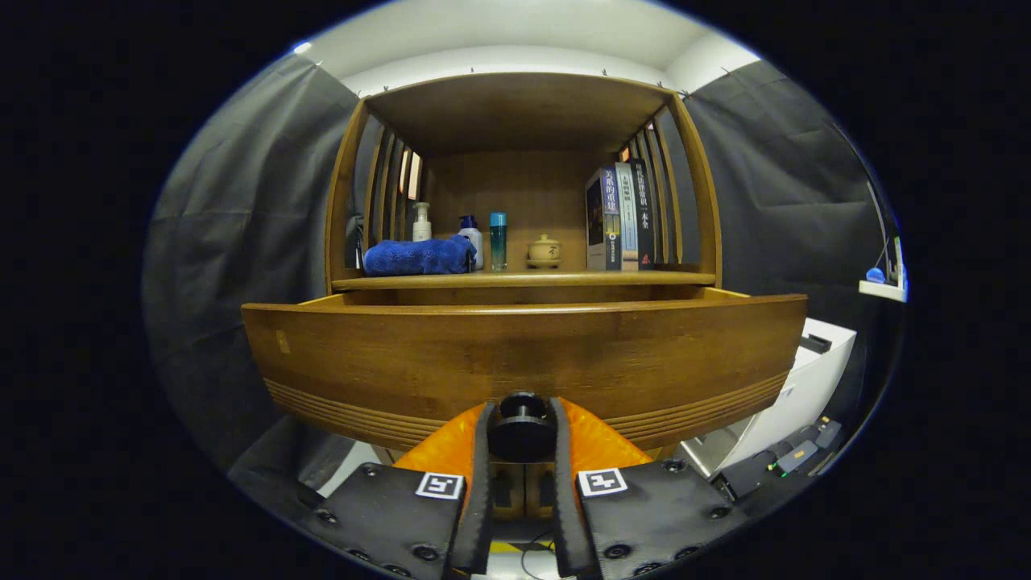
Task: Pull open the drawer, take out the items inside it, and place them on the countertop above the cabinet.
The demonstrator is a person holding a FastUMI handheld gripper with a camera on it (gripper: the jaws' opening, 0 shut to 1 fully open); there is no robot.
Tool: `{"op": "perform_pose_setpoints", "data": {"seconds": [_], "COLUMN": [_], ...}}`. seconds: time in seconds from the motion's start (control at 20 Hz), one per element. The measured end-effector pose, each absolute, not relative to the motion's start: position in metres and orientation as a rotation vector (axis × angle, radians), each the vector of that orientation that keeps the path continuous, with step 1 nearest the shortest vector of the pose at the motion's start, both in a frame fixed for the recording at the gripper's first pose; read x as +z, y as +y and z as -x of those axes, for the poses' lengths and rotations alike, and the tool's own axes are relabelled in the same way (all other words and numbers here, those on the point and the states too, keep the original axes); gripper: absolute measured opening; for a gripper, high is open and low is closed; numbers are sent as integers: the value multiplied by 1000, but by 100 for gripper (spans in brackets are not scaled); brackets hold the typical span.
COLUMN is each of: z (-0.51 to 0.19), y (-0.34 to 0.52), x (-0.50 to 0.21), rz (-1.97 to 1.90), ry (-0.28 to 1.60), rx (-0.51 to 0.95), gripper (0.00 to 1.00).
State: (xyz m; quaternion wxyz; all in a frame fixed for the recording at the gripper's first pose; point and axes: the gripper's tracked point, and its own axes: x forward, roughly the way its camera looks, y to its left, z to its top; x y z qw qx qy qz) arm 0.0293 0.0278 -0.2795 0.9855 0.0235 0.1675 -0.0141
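we see the claw (522, 439) closed on the black round knob (522, 433) of the drawer (523, 354); both fingers (481, 475) press against the knob's sides, one on each side, with the orange finger bodies flaring out behind them. the knob sits low on the drawer front, at its middle.

the drawer is pulled out toward us from the wooden cabinet (523, 113). its front panel spans wide just beyond the fingers, with grooved lines along its lower edge. from this low angle the drawer's top rim is visible but we cannot tell what lies inside.

directly above the drawer is the tabletop (564, 279) of the cabinet, inside an open wooden frame with slatted sides. on it, from our left: a folded blue towel (419, 256), a white pump bottle (421, 222) behind it, a white bottle with a blue cap (471, 240) touching the towel's end, a slim teal bottle (498, 240) just beside that, a small cream lidded jar (544, 250) standing apart, and a row of upright books (619, 216) against the right-hand slats.

beyond the drawer's right end, lower down, stands a white box-like unit (793, 395).
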Motion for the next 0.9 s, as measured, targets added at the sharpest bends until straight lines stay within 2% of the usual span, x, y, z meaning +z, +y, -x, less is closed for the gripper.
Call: {"op": "perform_pose_setpoints", "data": {"seconds": [0.8, 0.9], "z": [25, 24], "y": [39, 38], "x": [-275, -276], "rz": [-38, -37], "ry": [363, 363], "rx": [-14, -22], "gripper": [38, 44]}}
